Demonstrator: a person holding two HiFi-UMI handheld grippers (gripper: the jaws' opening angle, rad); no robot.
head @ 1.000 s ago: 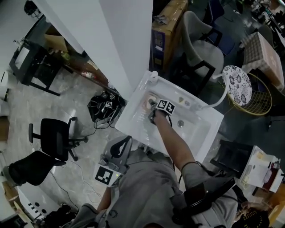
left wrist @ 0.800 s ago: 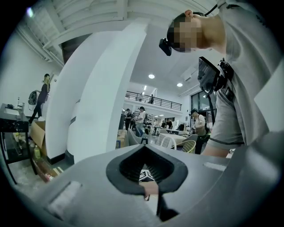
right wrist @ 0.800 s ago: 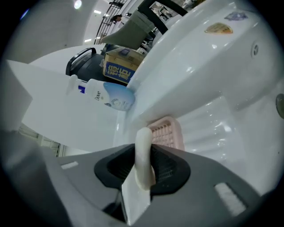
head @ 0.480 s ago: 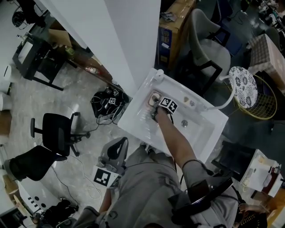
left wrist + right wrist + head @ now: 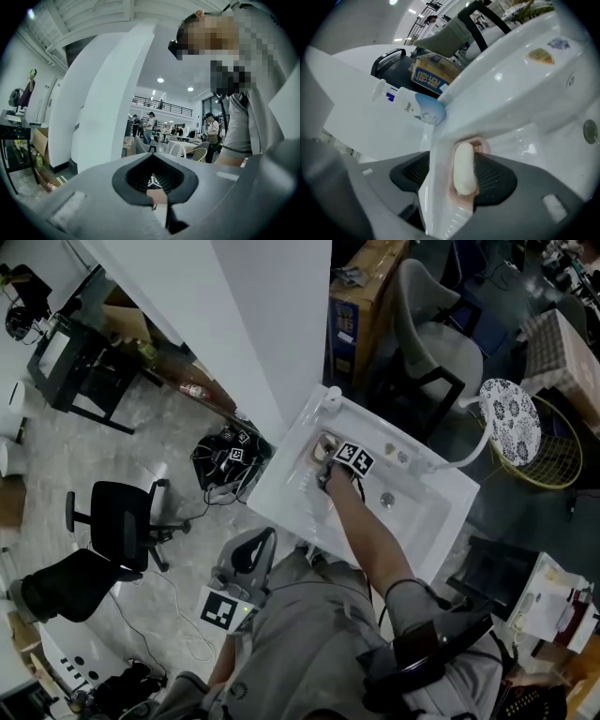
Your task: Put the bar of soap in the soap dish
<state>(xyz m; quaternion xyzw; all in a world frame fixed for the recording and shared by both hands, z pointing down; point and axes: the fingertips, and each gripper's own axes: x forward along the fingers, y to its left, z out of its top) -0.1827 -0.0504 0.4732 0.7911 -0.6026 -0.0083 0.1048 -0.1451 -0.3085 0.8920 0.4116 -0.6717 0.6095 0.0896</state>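
**A:** What's hard to make out?

**B:** From the head view, nearly everything that matters. The marker cube point(image 5: 353, 460) and the person's forearm point(image 5: 366, 540) cover the corner of the sink point(image 5: 441, 512), so only a pale sliver of the soap dish point(image 5: 324, 440) shows, and I can't make out the soap there. In the right gripper view a white ridge of the sink runs between the left pad and the dish and covers part of that pad. The near end of the dish is cut off behind the gripper's own body.

**A:** And the left gripper point(image 5: 153, 159)?

**B:** Its view looks out level into the room, away from the sink. Its tips meet, with nothing pinched between them. A hollow between the dark pads shows only a scrap of something pale.

**A:** How does the bar of soap point(image 5: 464, 168) look?

**B:** Pale cream, smooth, a rounded oblong. It lies lengthwise in the pink dish, whose rim frames its far end, on the sink's ledge near a white pump bottle point(image 5: 417, 108).

**A:** Is the right gripper point(image 5: 454, 164) holding it?

**B:** No. Its jaws have just been opening and now stand spread, with the soap and dish between them. The right pad is just beside the bar, but I can't tell whether it touches.
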